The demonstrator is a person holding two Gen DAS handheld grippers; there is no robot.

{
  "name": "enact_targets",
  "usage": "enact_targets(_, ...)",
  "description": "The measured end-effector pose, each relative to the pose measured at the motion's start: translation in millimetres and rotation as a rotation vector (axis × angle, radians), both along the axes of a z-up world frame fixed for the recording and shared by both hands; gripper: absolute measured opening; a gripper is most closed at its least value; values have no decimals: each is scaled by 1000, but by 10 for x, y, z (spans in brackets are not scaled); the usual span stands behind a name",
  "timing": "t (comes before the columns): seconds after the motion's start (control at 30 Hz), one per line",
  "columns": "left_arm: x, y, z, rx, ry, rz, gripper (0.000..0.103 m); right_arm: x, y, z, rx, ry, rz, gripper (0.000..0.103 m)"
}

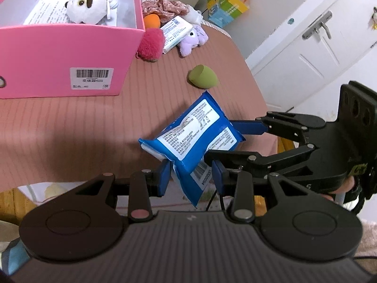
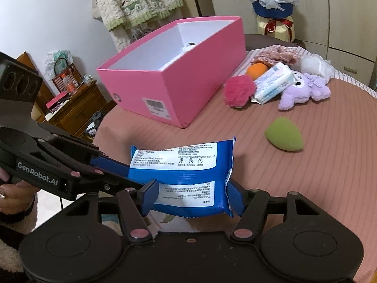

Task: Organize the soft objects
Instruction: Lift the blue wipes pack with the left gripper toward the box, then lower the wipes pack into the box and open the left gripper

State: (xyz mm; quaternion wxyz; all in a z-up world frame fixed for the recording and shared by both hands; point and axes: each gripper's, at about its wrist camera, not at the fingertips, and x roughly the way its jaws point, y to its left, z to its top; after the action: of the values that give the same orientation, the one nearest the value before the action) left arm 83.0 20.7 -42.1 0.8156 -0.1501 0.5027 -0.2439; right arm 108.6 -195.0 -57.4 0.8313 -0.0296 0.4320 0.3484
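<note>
A blue wipes pack (image 1: 195, 132) (image 2: 186, 172) hangs in the air above the pink-covered table (image 1: 70, 129). My left gripper (image 1: 191, 176) (image 2: 127, 172) is shut on the pack's near end. My right gripper (image 2: 192, 197) (image 1: 223, 141) has its blue pads on either side of the pack's width, close against it but not squeezing it, jaws open. A pink box (image 1: 70, 54) (image 2: 188, 75) stands beyond, with a white panda plush (image 1: 84, 6) inside. A green sponge (image 1: 202, 75) (image 2: 284, 136) lies just past the pack.
Beside the box lie a red pompom (image 2: 239, 90), an orange sponge (image 2: 258, 69), a white wipes pack (image 2: 273, 82), a purple plush (image 2: 304, 89) and pink cloth (image 1: 165, 6). The table edge curves off at the right in the left wrist view. A wooden cabinet (image 2: 77, 108) stands off the table.
</note>
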Motion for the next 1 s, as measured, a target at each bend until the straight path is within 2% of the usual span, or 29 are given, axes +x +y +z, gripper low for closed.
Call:
enact_targets(0.17,-152,110,184,18,-33,7,36,-119,122,162,1,-13,18,69)
enact_targets(0.57,-311,440,714,26,-158,54,36,-174,423,665,26,-131,71,69)
enact_targets(0.73,-184,585,986,86,-268,90,36,-40,531,843,84,-174,87,69)
enact_targets(0.87,30,699,1122,104,-320,119,36,156,655,938,102,-223,97,65)
enact_targets(1.0,313,858,1173,96,-355,150,36,466,758,949,114,-219,90,54)
